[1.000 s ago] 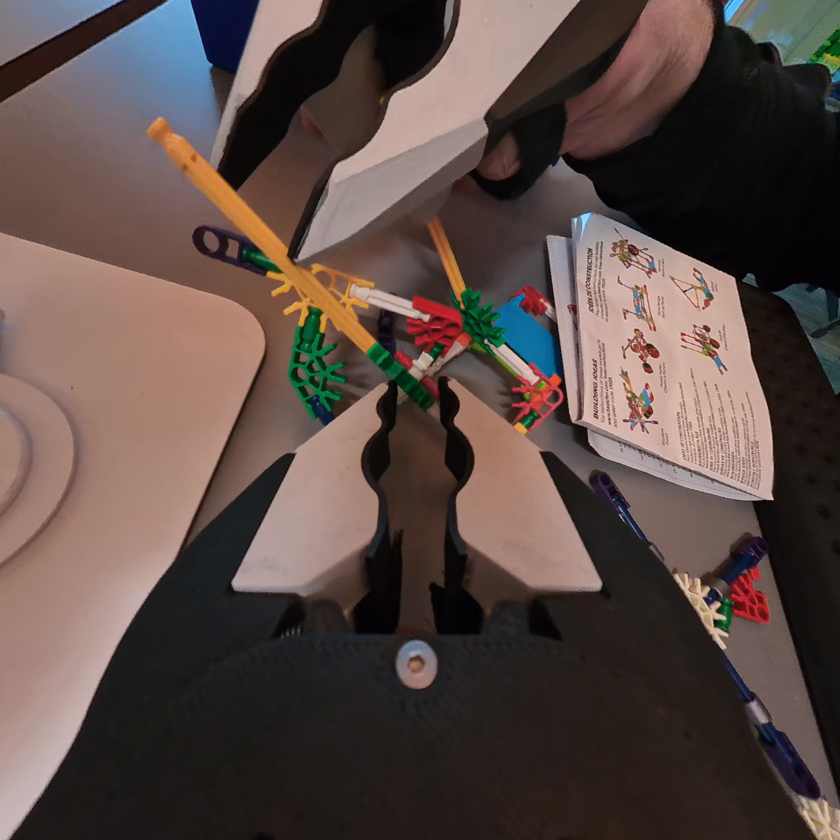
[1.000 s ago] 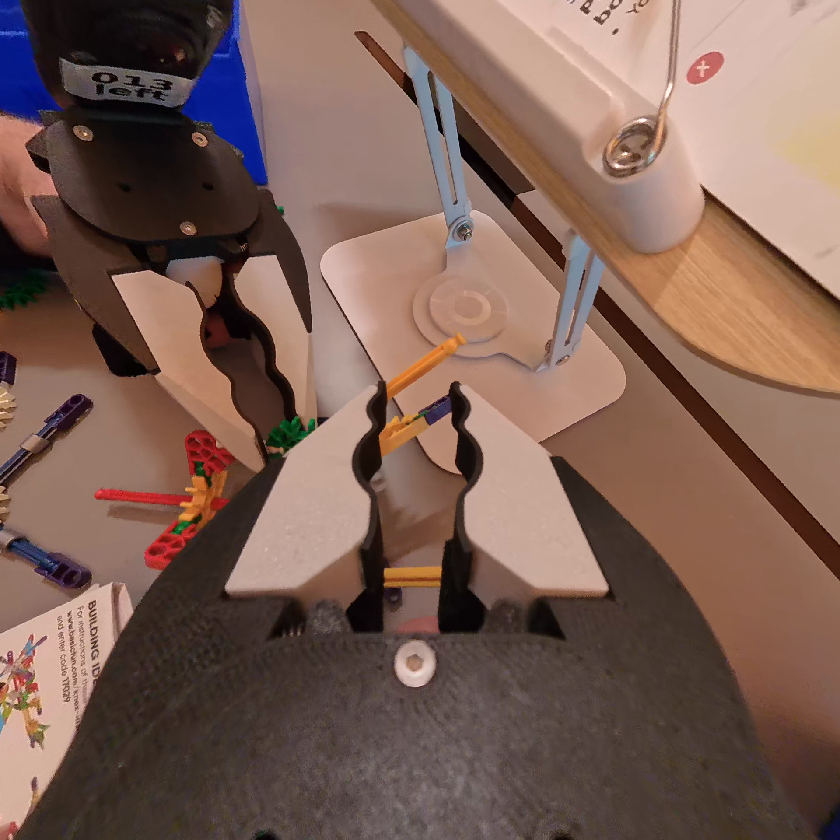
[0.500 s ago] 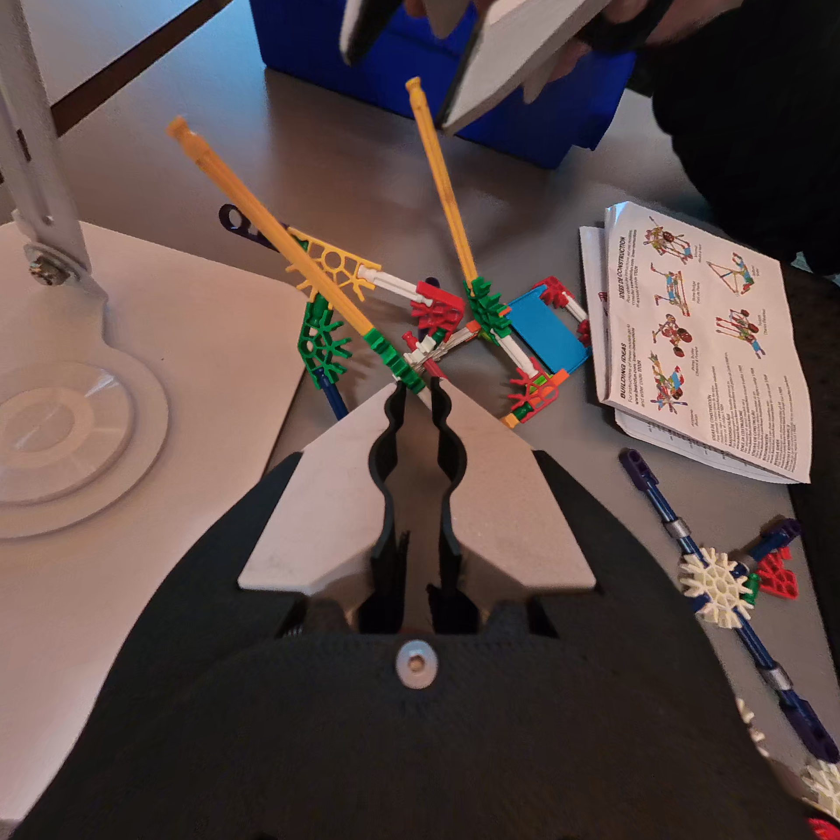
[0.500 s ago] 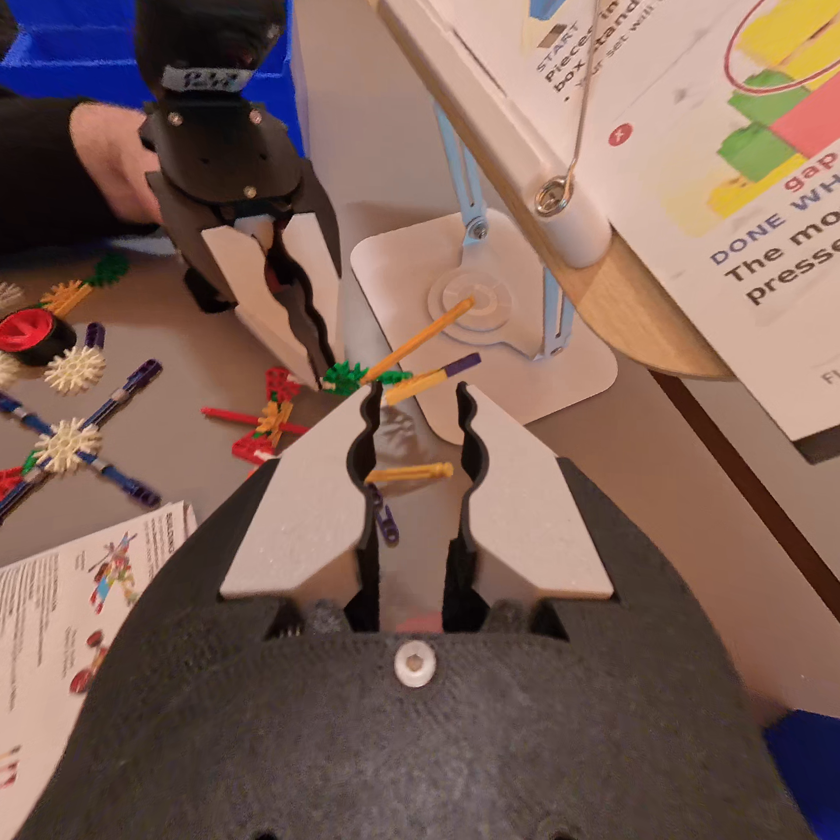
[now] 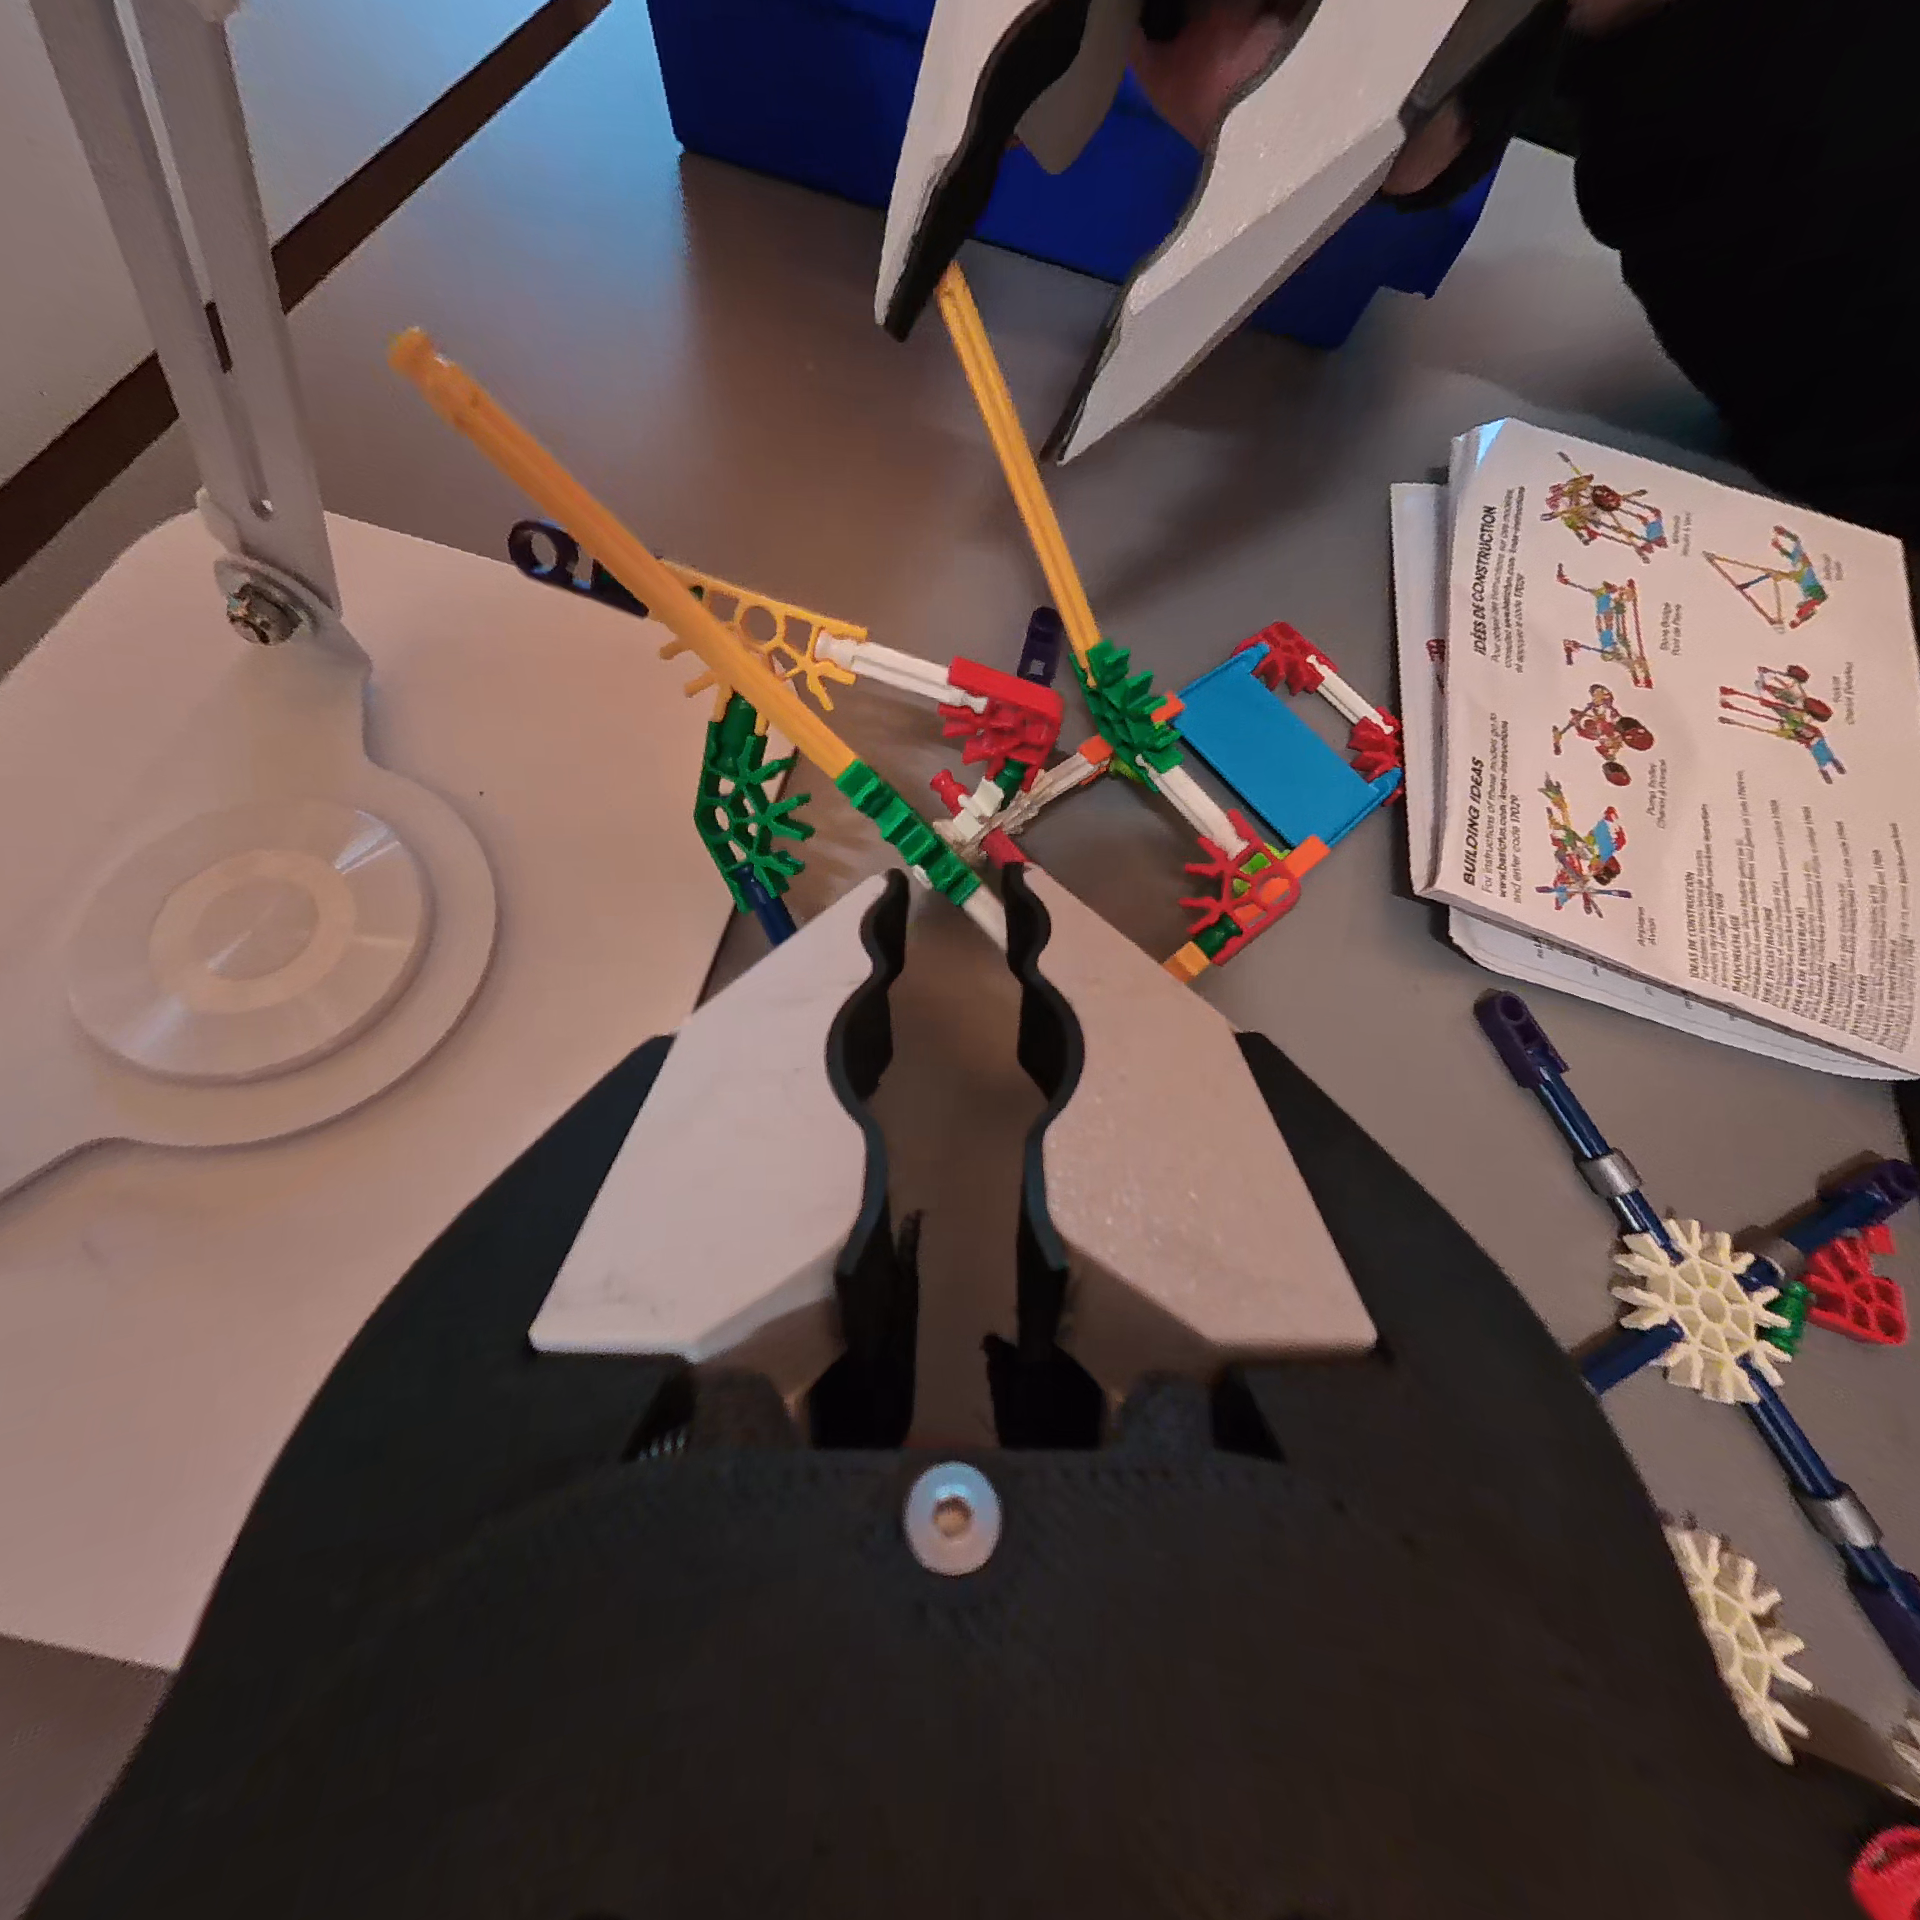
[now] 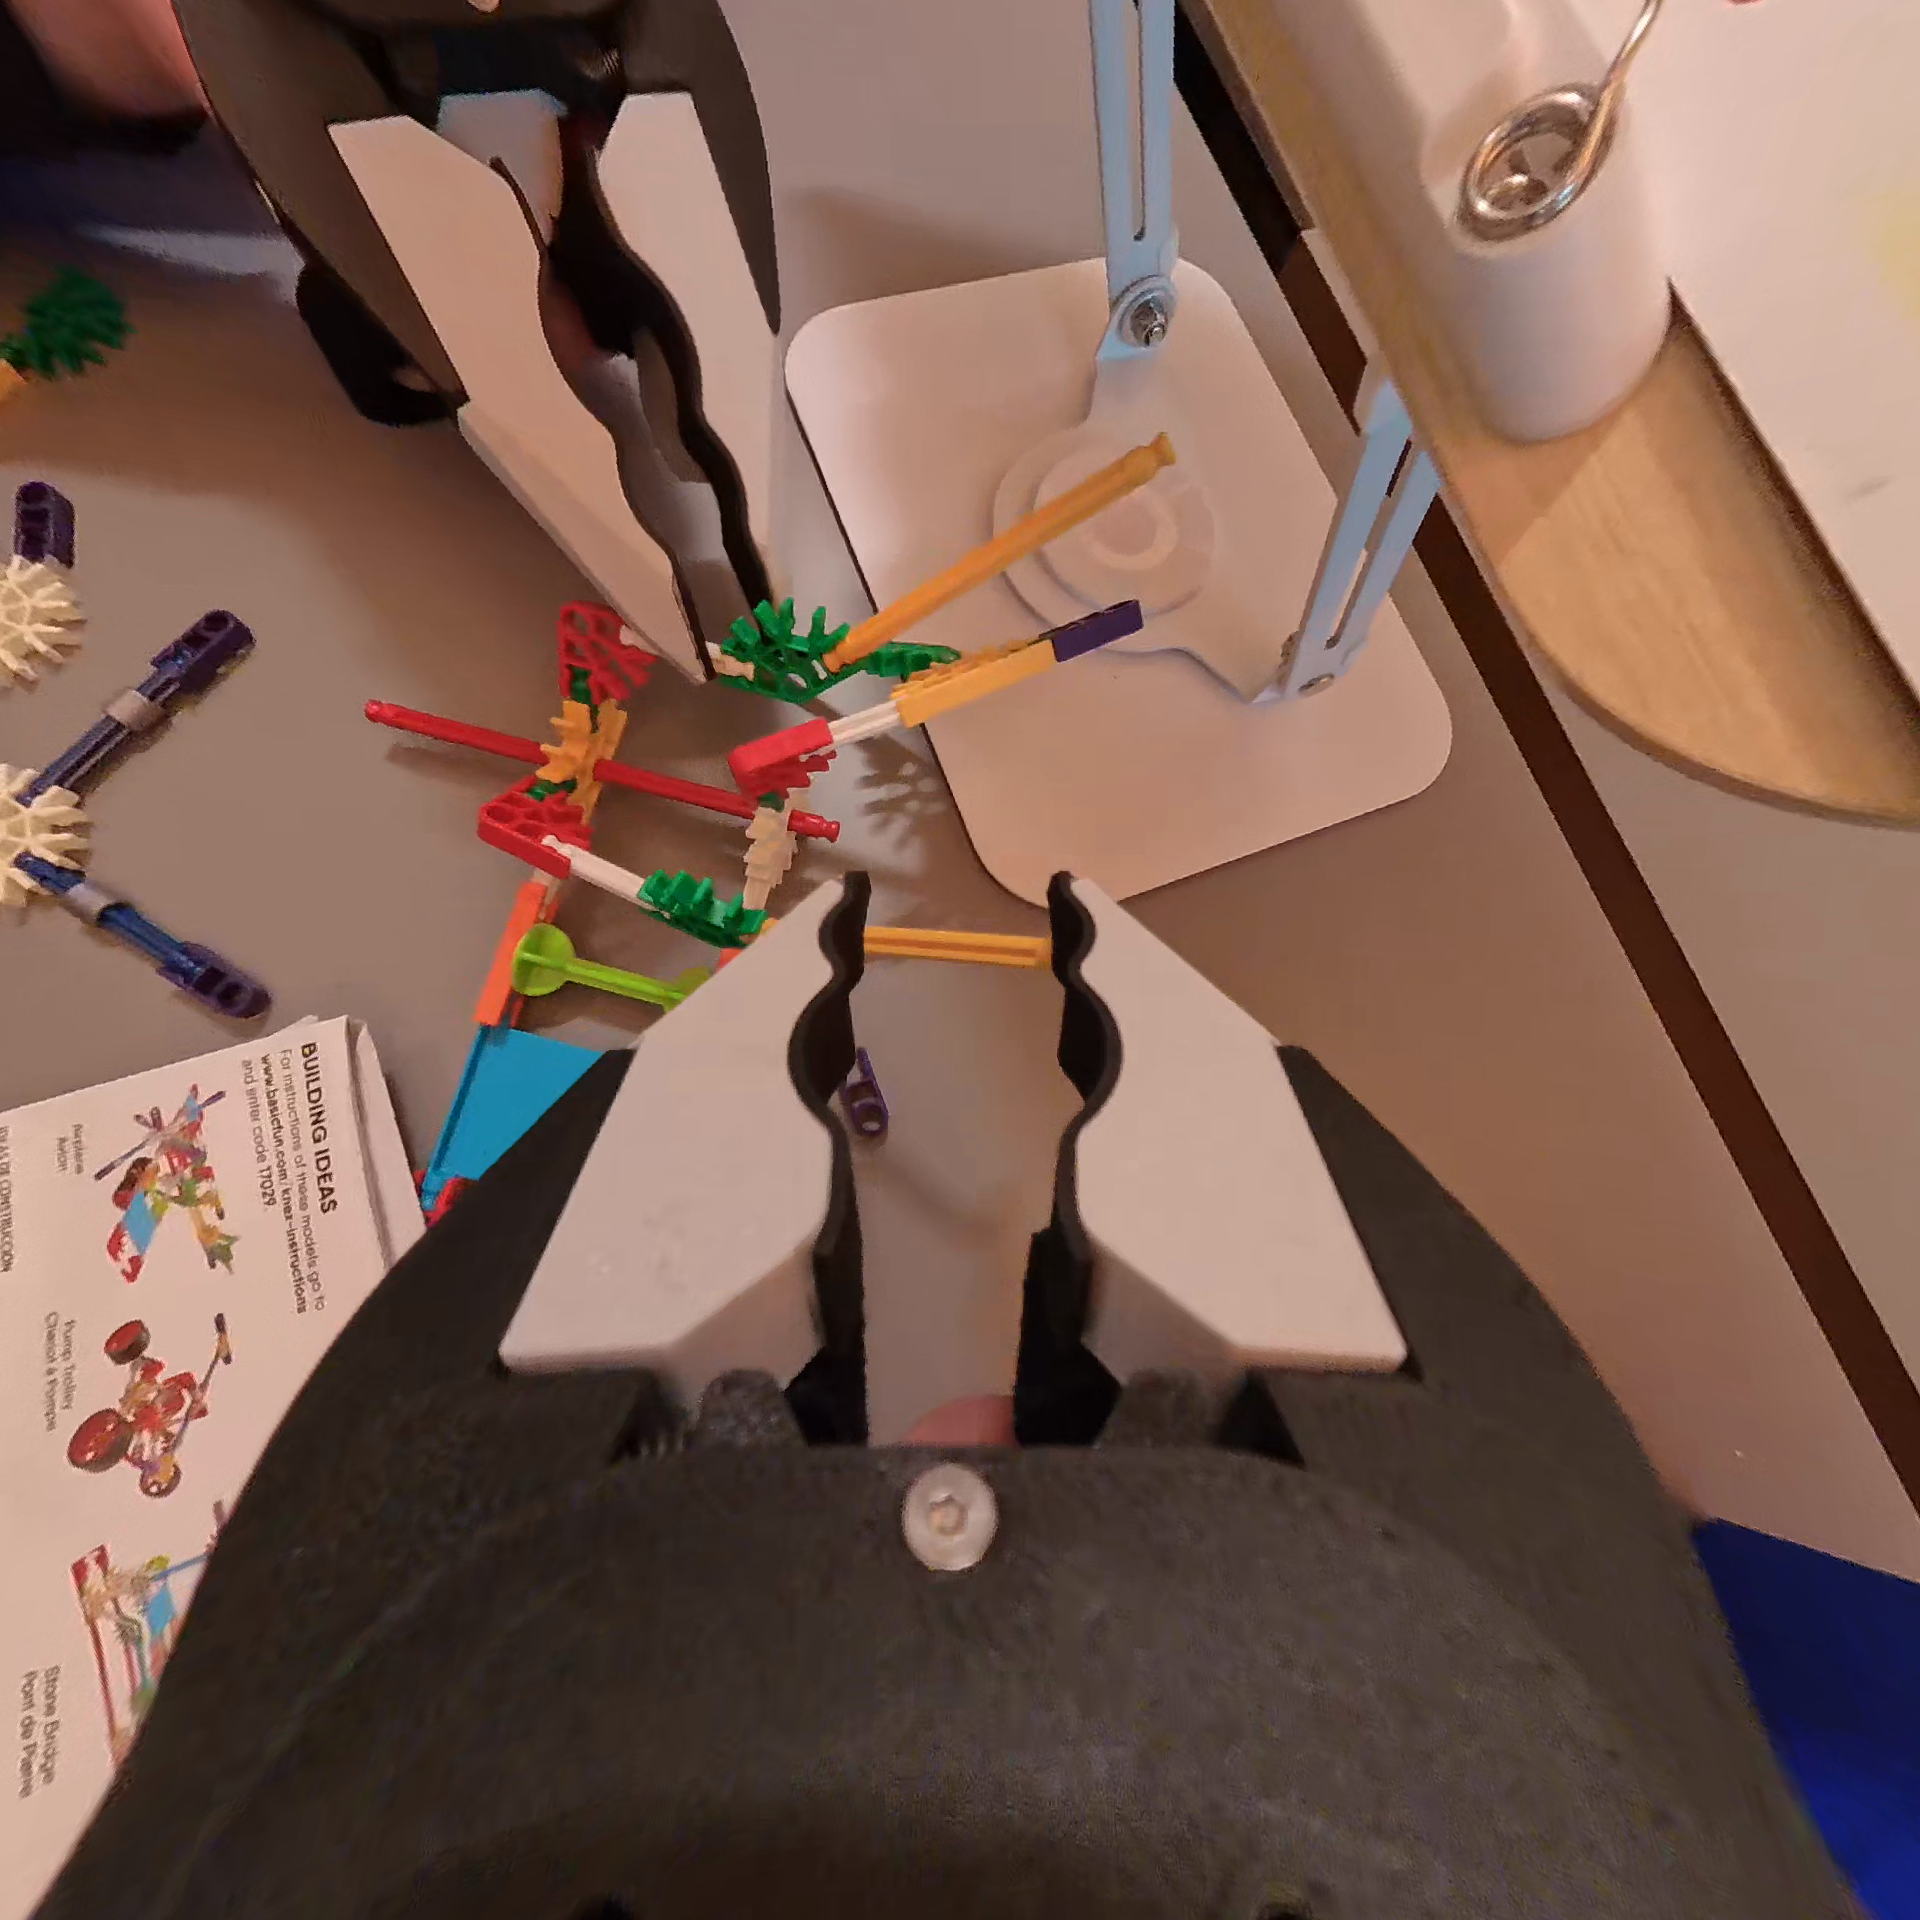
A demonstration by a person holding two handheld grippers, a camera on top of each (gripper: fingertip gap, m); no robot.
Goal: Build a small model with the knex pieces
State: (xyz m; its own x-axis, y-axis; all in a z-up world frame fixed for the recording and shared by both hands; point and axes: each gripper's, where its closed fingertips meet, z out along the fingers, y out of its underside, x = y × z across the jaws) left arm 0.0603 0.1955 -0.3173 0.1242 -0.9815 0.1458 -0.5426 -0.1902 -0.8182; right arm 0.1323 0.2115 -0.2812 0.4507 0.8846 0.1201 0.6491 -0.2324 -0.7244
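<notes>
in the left wrist view, the left gripper [image 5: 951,894] had its jaws drawn close, only a narrow gap between them, pinching a short white rod at the near corner of the toy model [image 5: 997,748], just below a green connector [image 5: 909,826]. that grip appeared to steady the model on the grey worktop [image 5: 644,343]. one long yellow rod [image 5: 623,561] slanted up and to the left out of the green connector. a second yellow rod [image 5: 1018,478] rose from another green connector toward the right gripper [image 5: 997,353], whose jaws stood wide apart, with the rod's top end against the inner face of one finger and not clamped. a blue panel [image 5: 1273,764] formed the model's far side, an instruction booklet [image 5: 1662,748] lay just beside it, and a blue bin [image 5: 831,114] sat behind. a white stand base [image 5: 260,831] lay to the left.

in the right wrist view, the right gripper [image 6: 956,894] was open, and the second yellow rod [image 6: 956,945] crossed the gap near its fingertips, seemingly touching both sides loosely. whether it was actually gripped could not be told. the left gripper [image 6: 717,649] came down onto the model [image 6: 665,790] from above, jaws nearly together on it. loose blue rods with white snowflake connectors [image 6: 42,821] lay well apart to the left.
</notes>
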